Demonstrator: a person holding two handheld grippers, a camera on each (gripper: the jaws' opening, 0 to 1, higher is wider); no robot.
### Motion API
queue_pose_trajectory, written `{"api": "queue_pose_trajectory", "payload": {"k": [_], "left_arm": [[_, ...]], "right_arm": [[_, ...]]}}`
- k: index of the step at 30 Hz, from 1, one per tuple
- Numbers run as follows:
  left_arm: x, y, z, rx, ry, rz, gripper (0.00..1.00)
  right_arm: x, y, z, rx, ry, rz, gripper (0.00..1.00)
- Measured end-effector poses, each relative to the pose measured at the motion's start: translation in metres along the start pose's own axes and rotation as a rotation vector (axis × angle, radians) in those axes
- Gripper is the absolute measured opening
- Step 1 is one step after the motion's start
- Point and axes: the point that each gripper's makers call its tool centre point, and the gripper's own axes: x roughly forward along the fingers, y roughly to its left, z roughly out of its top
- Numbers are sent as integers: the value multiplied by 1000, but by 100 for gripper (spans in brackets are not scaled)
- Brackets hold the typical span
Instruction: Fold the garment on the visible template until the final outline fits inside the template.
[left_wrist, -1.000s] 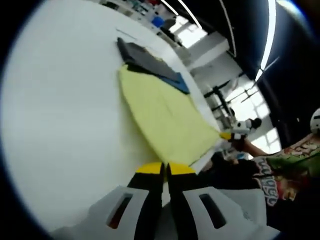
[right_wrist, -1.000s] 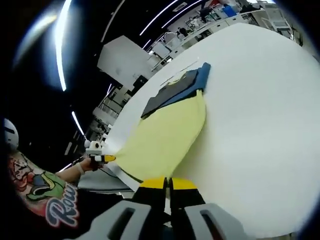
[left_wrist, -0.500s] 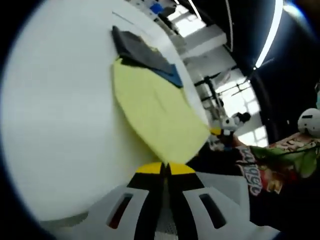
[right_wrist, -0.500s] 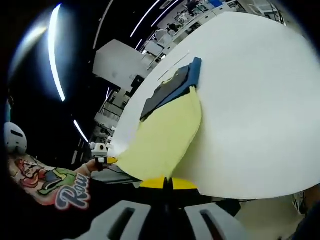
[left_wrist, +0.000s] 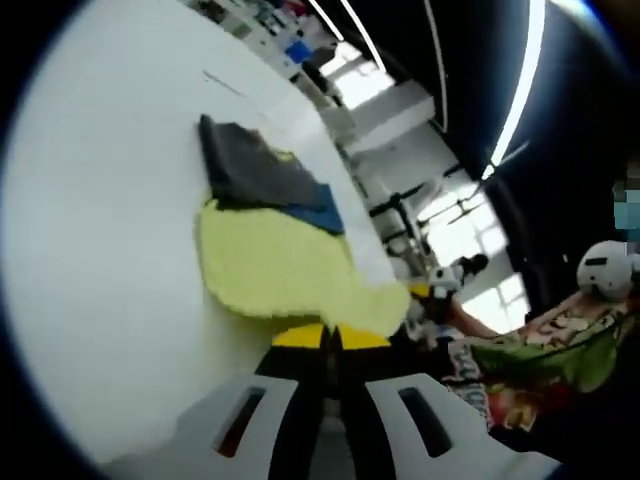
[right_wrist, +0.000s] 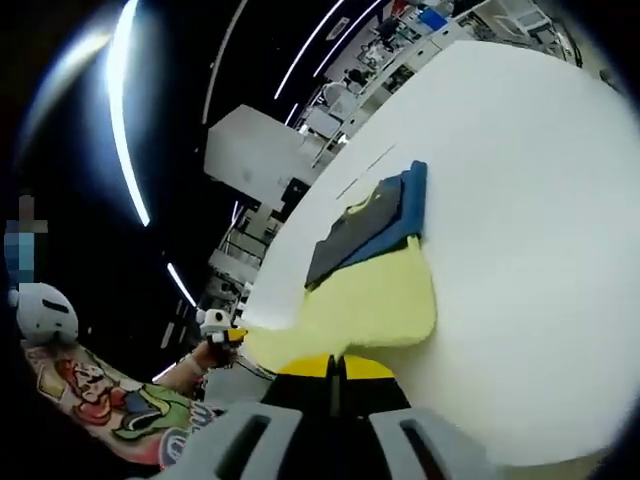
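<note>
Since a second ago the yellow garment (left_wrist: 280, 280) has bunched and shortened in both views: where it lay stretched as a long flat wedge from the dark stack to our jaws, its near part now sags and curls, as if we have carried the near hem up and toward the far end.

We hold the left gripper (left_wrist: 331, 338) with its yellow tips pressed together, and the near edge of the garment meets them, so we judge it clamped on that hem, though the pinch itself is hidden under the cloth. The right gripper (right_wrist: 333, 367) looks the same in its own view: tips together, the yellow fabric (right_wrist: 370, 305) running straight into them. In the left gripper view the right gripper (left_wrist: 425, 295) shows small at the garment's far-right corner.

The garment lies on the white table (left_wrist: 90, 250), its far end touching the dark grey and blue folded part (left_wrist: 265, 180), which we see from the other side too (right_wrist: 375, 225). We cannot make out the template.

What the fold turns on: the garment's long axis runs from our two held corners away to the dark stack, dead ahead of both grippers, neither nearer, so the hem should travel forward evenly
</note>
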Motion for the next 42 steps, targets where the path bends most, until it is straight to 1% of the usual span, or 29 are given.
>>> {"api": "queue_pose_trajectory", "payload": {"k": [1,4,6,7,8,9,10,11,13,15,17,18,19,20,21,23,27,29,30,31,32,34,37,38,40,42], "left_arm": [[3,1,11,-5,-33,-3,0],[11,7,35,-18,-93,1,0],[16,7,52,-15,-147,-12,0],[21,8,60,-24,-160,-11,0],[22,9,64,-24,-168,-9,0],[26,11,74,-20,-195,-2,0],[29,13,80,-22,-205,-4,0],[32,15,90,-26,-231,-9,0],[39,21,101,-38,-243,-1,0],[44,26,109,-28,-258,7,0],[49,34,123,-49,-289,16,0],[51,37,127,-57,-296,19,0],[54,42,135,-58,-309,21,0],[56,46,140,-71,-317,27,0],[58,49,144,-80,-322,32,0],[63,55,153,-78,-332,37,0],[74,75,168,-99,-344,72,0],[79,80,174,-100,-351,78,0],[82,85,179,-117,-366,91,0],[84,86,182,-118,-368,90,0],[87,91,187,-124,-380,99,0],[93,101,193,-135,-388,124,0],[101,110,196,-144,-390,142,0],[105,117,197,-157,-388,153,0],[108,124,200,-169,-396,161,0],[109,122,201,-182,-413,162,0]], "right_arm": [[3,-1,11,4,-13,11,0],[10,-7,32,12,-26,14,0],[16,-8,48,11,-36,16,0],[21,-8,57,6,-40,25,0],[24,-8,65,12,-53,30,0],[27,-8,71,13,-60,31,0],[30,-9,78,12,-63,33,0],[35,-12,87,5,-68,30,0],[43,-18,99,-3,-65,15,0],[50,-24,112,1,-74,13,0],[57,-29,125,11,-88,4,0],[59,-31,130,16,-94,1,0],[64,-33,139,16,-103,2,0],[66,-33,142,18,-106,2,0],[70,-34,151,29,-122,3,0],[78,-38,164,33,-135,1,0],[93,-51,184,44,-143,-28,0],[99,-55,193,52,-154,-31,0],[104,-57,198,53,-156,-33,0],[107,-60,201,53,-157,-39,0],[111,-66,204,65,-152,-55,0],[117,-72,207,69,-145,-60,0],[127,-85,212,88,-148,-81,0],[129,-88,212,98,-148,-89,0],[135,-94,213,109,-147,-99,0],[137,-98,216,118,-159,-107,0]]}}
